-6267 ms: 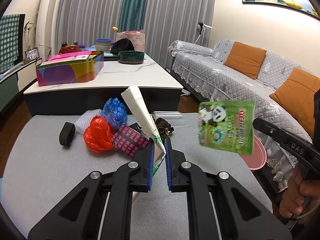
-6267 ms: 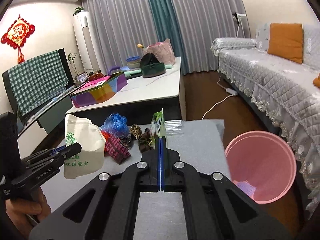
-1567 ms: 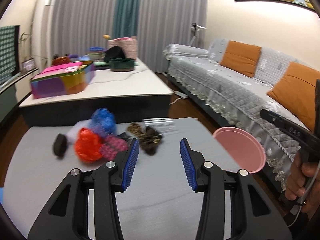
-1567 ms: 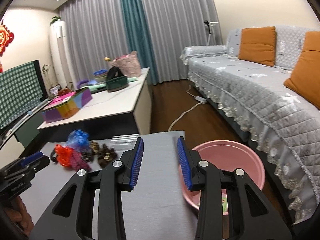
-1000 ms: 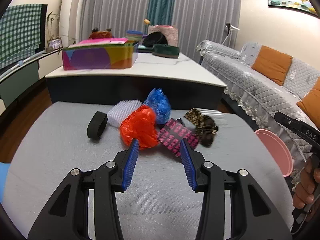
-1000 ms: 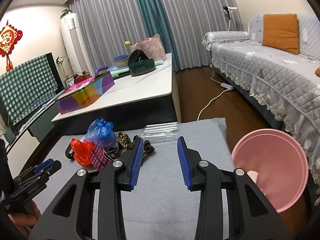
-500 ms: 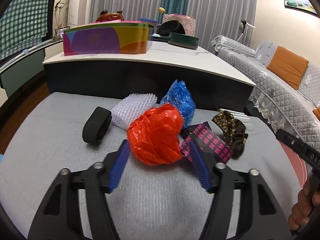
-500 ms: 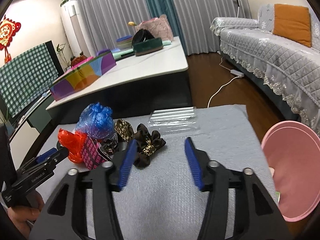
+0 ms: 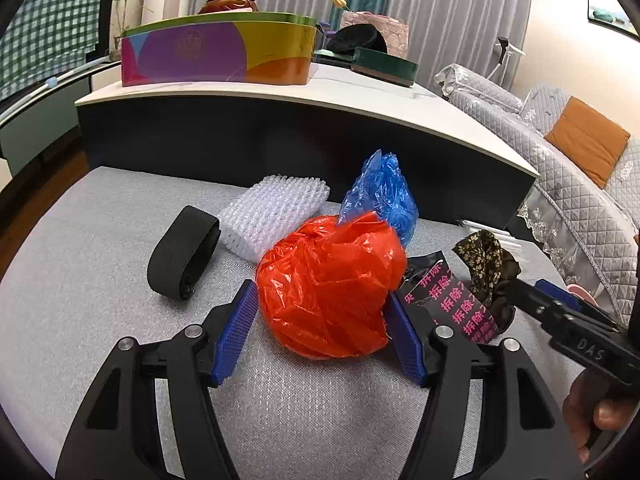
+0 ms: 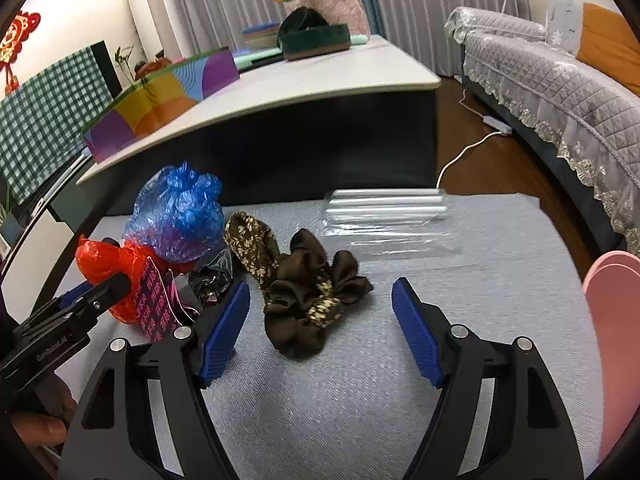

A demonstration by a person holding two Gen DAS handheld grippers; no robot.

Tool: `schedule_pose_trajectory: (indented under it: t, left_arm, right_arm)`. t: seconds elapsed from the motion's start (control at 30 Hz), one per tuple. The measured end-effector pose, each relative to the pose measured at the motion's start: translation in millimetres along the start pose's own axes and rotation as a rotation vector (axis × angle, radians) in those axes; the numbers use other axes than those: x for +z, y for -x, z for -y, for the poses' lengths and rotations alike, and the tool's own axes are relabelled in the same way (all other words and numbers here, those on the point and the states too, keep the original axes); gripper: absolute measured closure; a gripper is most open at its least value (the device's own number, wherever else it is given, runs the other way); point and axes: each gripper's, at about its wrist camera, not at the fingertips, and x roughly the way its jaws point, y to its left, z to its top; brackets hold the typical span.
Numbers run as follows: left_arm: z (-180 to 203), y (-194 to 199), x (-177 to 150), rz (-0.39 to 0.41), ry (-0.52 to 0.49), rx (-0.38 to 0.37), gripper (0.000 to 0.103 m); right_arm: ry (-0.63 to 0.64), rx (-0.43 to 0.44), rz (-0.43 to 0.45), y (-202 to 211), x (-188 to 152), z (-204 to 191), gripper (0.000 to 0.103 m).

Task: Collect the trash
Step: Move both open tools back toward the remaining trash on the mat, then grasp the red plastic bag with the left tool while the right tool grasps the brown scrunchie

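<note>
Left-wrist view showed the left gripper angled down over the grey cloth-covered table, its blue-padded fingers spread to either side of a crumpled orange-red plastic bag. The bag sat between the pads and nearly filled the gap; whether the pads touched it could not be told. Left of the bag lay a black elastic band loop and a white bubble-textured packing sheet; behind it stood a crumpled blue plastic bag. A black wrapper with pink characters lay just right of the bag, partly hidden behind the gripper's right finger. At the right edge a hand, cut off by the frame, held the right gripper's handle.

Right-wrist view showed the right gripper tilted down, its jaws opening wide, with a dark brown and floral fabric scrunchie lying on the cloth between the pads, untouched. Beyond it a clear plastic tray lay flat and was hard to make out against the cloth. A pink plastic bin was cut off at the right edge.
</note>
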Motion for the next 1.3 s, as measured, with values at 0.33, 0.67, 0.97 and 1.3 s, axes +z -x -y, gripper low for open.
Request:
schedule_pose_trajectory:
  t: [0.33, 0.67, 0.97, 1.3]
  left_arm:
    - [-1.4, 1.6, 0.6, -0.007, 0.000, 0.002, 0.064]
    - [-3.3, 36.7, 0.1, 0.030, -0.004, 0.025, 0.068]
    - [0.7, 88.0, -5.0, 0.091, -0.030, 0.019, 0.068]
    - [18.3, 137.6, -11.7, 0.154, -0.081, -0.007, 0.068]
  right_arm:
    - [-0.034, 0.003, -0.065, -14.8, -2.3, -1.4, 0.067]
    - [0.036, -0.010, -0.003, 26.6, -0.7, -17.4, 0.077]
    - [0.074, -0.052, 0.080, 90.2, -4.8, -24.7, 0.077]
    - [0.100, -0.073, 0.135, 157.8, -11.4, -24.1, 0.077]
